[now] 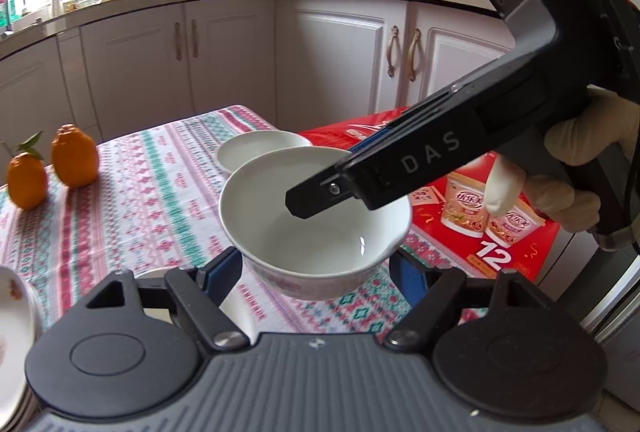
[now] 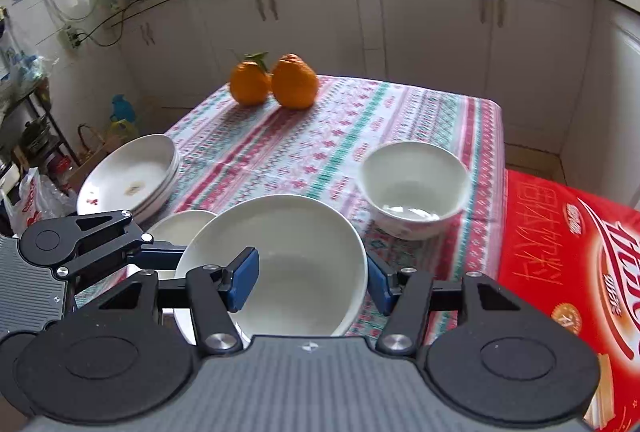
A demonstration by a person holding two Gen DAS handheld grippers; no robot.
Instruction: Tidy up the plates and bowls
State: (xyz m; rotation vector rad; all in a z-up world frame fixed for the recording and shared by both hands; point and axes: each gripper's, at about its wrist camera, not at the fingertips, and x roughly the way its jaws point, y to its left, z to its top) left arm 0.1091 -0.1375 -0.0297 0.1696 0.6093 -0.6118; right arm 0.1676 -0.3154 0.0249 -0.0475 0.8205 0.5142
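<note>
The white bowl (image 2: 280, 272) is sitting low at the near edge of the cloth-covered surface (image 2: 320, 136), right under both cameras. The right tongs (image 2: 312, 264) are standing spread across its 3 o'clock wall, one blue pad hanging inside the bowl and the other just outside the rim, not yet pinching. The left tongs (image 1: 316, 268) are flanking the bowl at 9 and 3 o'clock. Their pads are lying against or just beside its sides, and I cannot tell whether they are gripping. The step appears to be a hand-over for stacking, so the right tongs should be closing squarely on the wall, deep enough not to slip off the glazed rim, before the left ones let go. The bowl should be staying level as it goes toward the second bowl (image 2: 414, 188) at 1 o'clock. The plate stack (image 2: 128, 180) is waiting at 10 o'clock, a small dish (image 2: 180, 228) is peeking out just behind the bowl's 10 o'clock edge, the oranges (image 2: 274, 80) are standing at 12 o'clock, and a red carton (image 2: 568, 272) is lying at 3 o'clock. The bowl's foot is hiding behind the tong bodies, so whether it is resting on the surface or hanging lifted is unclear. The dish is mostly covered too.
</note>
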